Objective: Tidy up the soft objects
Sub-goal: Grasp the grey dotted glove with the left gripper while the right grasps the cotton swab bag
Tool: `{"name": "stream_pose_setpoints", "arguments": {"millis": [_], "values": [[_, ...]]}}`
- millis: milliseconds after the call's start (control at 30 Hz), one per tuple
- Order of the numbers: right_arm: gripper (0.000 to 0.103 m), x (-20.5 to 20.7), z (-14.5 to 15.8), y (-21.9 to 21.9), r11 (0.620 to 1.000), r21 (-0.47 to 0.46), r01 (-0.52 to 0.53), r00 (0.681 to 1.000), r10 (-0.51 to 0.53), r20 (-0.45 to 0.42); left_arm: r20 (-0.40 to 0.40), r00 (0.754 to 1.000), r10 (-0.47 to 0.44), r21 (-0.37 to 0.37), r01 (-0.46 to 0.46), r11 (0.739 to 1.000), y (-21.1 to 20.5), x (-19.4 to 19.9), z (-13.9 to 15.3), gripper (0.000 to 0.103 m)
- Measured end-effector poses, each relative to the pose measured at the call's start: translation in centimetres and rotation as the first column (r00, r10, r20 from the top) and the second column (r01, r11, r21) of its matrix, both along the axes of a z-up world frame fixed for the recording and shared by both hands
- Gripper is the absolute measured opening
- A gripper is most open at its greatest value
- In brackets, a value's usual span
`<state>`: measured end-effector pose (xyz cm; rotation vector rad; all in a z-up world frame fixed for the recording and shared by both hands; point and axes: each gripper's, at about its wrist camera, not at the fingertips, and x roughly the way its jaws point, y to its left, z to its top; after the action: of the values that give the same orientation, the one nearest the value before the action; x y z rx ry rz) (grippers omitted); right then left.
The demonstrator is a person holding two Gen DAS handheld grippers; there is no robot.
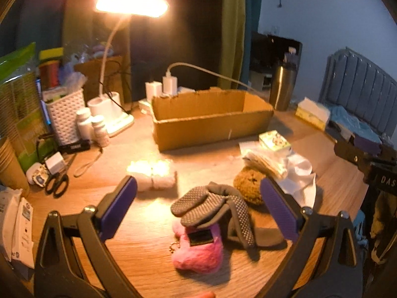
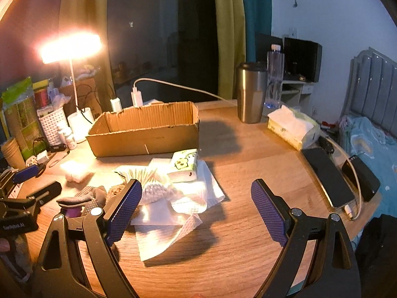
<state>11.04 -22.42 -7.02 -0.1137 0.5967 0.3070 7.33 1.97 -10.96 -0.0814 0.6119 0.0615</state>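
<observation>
A grey dotted glove (image 1: 211, 206) lies on a pink fluffy keychain (image 1: 201, 250) between the spread fingers of my open left gripper (image 1: 198, 201), which hovers over them holding nothing. A brown sponge (image 1: 248, 183) sits just behind, and white cotton rolls (image 1: 153, 176) lie to the left. An empty cardboard box (image 1: 211, 119) (image 2: 146, 131) stands at the back. My right gripper (image 2: 196, 203) is open above the wooden table, right of white paper towels (image 2: 173, 213), a bag of cotton swabs (image 2: 151, 186) and a small tissue pack (image 2: 184, 166).
A lit desk lamp (image 1: 131, 2), white basket (image 1: 65, 114), pill bottles (image 1: 91, 126) and scissors (image 1: 57, 183) crowd the left. A steel tumbler (image 2: 250, 92), water bottle (image 2: 274, 74), tissue box (image 2: 292, 126), phone (image 2: 327, 176) and power bank (image 2: 361, 178) line the right edge.
</observation>
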Motion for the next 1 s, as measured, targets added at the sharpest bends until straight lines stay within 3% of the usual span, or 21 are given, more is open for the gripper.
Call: {"name": "stream_pose_setpoints", "arguments": {"millis": [400,467,567,667,733,1000], "values": [[0.092,3.0,-2.1,0.6,1.000,0.002,-0.025,0.997,0.025,-0.070,-0.163,0.981,-0.107,0.046,0.116,0.992,-3.0,4.3,-3.6,0.098],[0.092,3.5,-2.5,0.8,0.999,0.005,-0.034,0.996,0.034,-0.081,-0.190,0.974,-0.120,0.051,0.132,0.990,-3.2,4.9,-4.1,0.088],[0.092,4.1,-2.9,1.5,0.998,0.004,-0.060,0.994,0.060,-0.092,-0.237,0.962,-0.134,0.055,0.151,0.987,-3.2,5.7,-5.1,0.084],[0.092,4.7,-3.2,2.5,0.995,0.000,-0.096,0.991,0.095,-0.099,-0.273,0.950,-0.152,0.048,0.171,0.984,-3.3,6.3,-5.9,0.067],[0.092,5.0,-3.4,3.2,0.993,-0.001,-0.119,0.987,0.118,-0.105,-0.292,0.943,-0.162,0.038,0.181,0.983,-3.2,6.5,-6.3,0.062],[0.092,6.5,-4.2,6.1,0.980,-0.006,-0.199,0.970,0.196,-0.141,-0.294,0.938,-0.183,0.009,0.194,0.981,-2.4,6.5,-6.1,0.041]]}}
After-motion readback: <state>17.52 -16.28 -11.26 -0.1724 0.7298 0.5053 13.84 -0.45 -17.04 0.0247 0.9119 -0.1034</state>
